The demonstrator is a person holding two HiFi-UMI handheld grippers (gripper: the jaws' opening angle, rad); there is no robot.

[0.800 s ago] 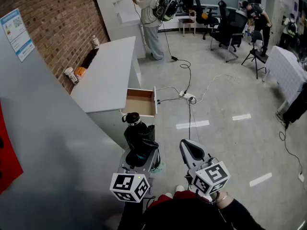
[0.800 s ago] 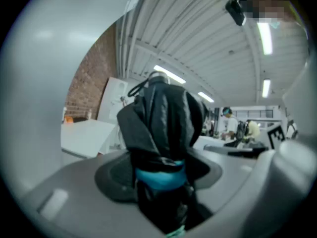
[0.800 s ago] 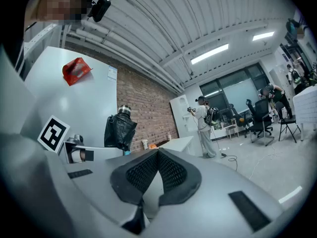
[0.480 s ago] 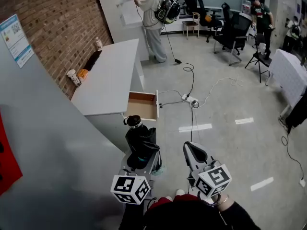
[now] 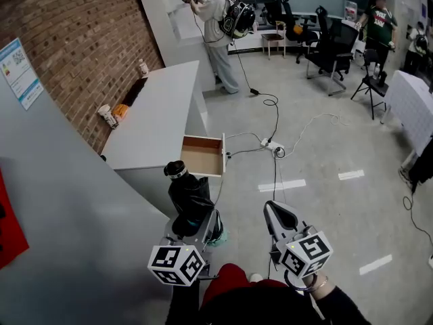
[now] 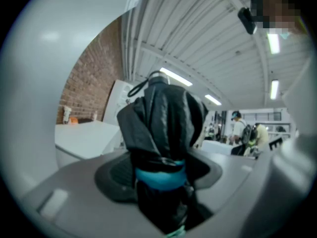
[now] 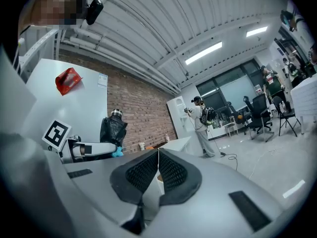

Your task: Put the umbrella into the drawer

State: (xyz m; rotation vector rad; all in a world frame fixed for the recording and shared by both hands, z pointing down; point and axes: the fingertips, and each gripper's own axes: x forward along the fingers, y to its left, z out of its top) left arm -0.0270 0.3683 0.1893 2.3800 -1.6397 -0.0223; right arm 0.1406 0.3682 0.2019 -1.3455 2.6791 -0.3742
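Note:
A folded black umbrella [image 5: 185, 193] with a blue band stands upright in my left gripper [image 5: 195, 223], which is shut on its lower part. In the left gripper view the umbrella [image 6: 163, 125] fills the middle, and the pads of the left gripper [image 6: 161, 176] press on it at the blue band. The wooden drawer [image 5: 200, 157] stands pulled open from the white cabinet [image 5: 159, 114], just beyond the umbrella's top. My right gripper [image 5: 279, 212] hangs to the right over the floor, shut with nothing in it. Its jaws meet in the right gripper view [image 7: 158, 166], where the umbrella [image 7: 113, 129] shows at the left.
A brick wall [image 5: 74, 39] runs along the cabinet's left. On the cabinet's top stand a cup [image 5: 107, 116], an orange thing [image 5: 122, 110] and a bottle [image 5: 143, 68]. Cables and a power strip [image 5: 273, 145] lie on the floor right of the drawer. A person [image 5: 220, 29] stands beyond the cabinet; office chairs [image 5: 325, 42] stand farther back.
The cabinet and drawer have slid slightly lower and nearer in the head view. The umbrella's top has drifted a little to the left. Both grips are unchanged.

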